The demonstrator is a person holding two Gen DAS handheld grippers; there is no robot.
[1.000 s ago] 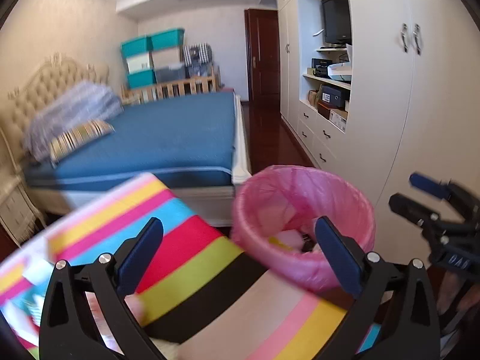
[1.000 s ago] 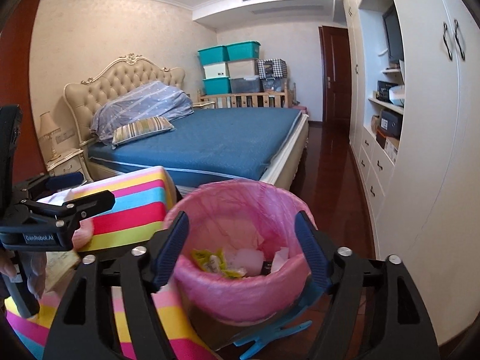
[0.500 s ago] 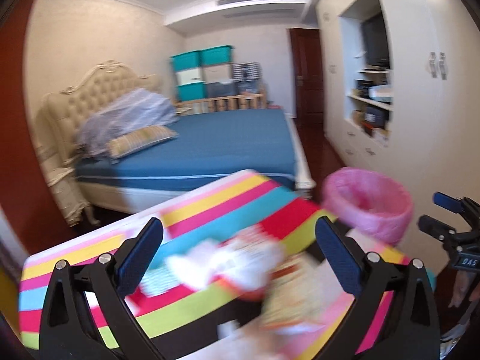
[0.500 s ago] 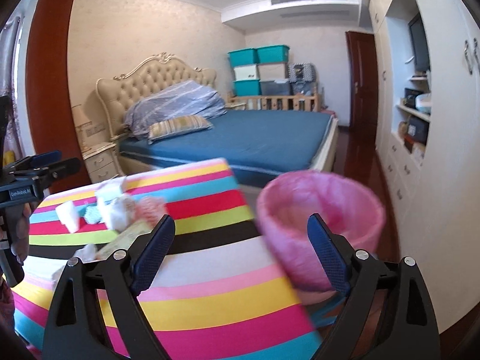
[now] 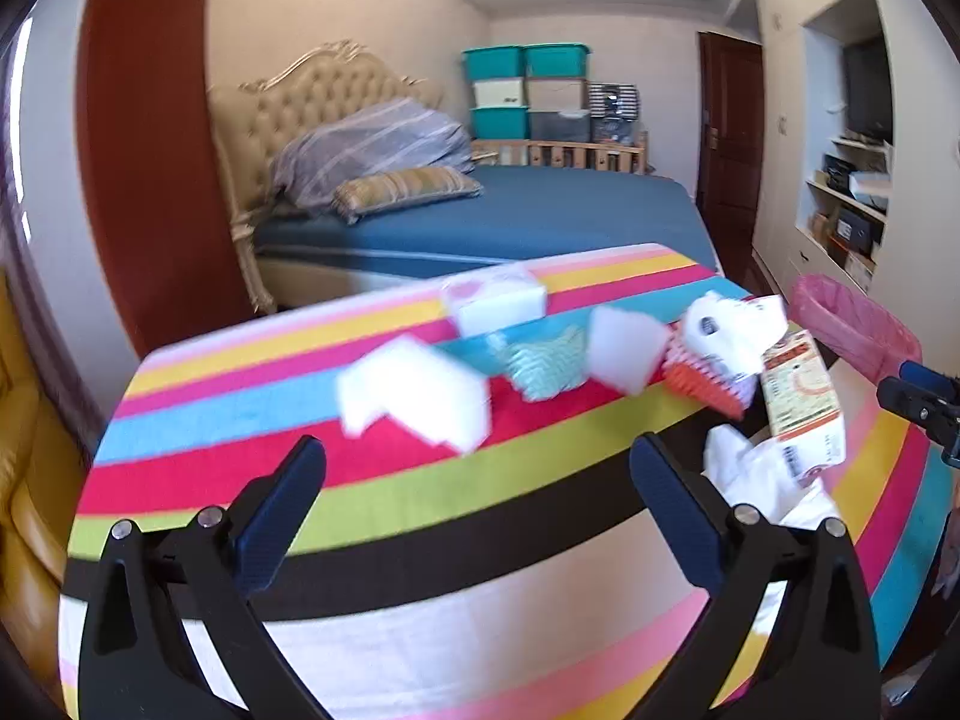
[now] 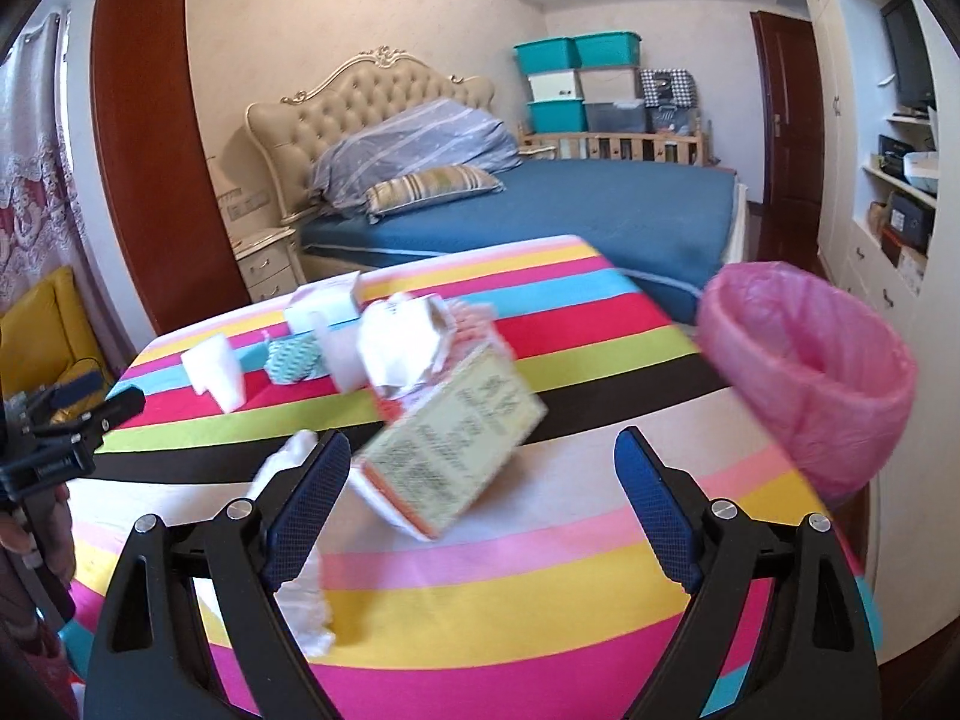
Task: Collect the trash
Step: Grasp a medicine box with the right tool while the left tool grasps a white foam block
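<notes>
Trash lies on the striped tablecloth [image 5: 420, 504]: white foam pieces [image 5: 414, 390], a teal wrapper [image 5: 543, 363], crumpled white paper [image 5: 726, 330], a yellow-green carton [image 6: 450, 450] and a white tissue [image 6: 300, 576]. My left gripper [image 5: 474, 474] hangs open over bare cloth, short of the foam pieces. My right gripper [image 6: 480, 462] is open too. The carton lies just ahead between its fingers, untouched, and the tissue lies by its left finger. The pink-lined bin [image 6: 804, 372] stands beyond the table's right edge.
A small white box [image 5: 495, 300] sits at the table's far side. A blue bed [image 5: 510, 222] lies behind the table, white cupboards [image 6: 888, 228] line the right wall, and a yellow seat [image 6: 42, 324] is at the left. A hand [image 6: 36, 516] holds the left gripper.
Both views have swung left, away from the pink bin and onto the table with the trash. The right jaws stand a little wider than a second ago.
</notes>
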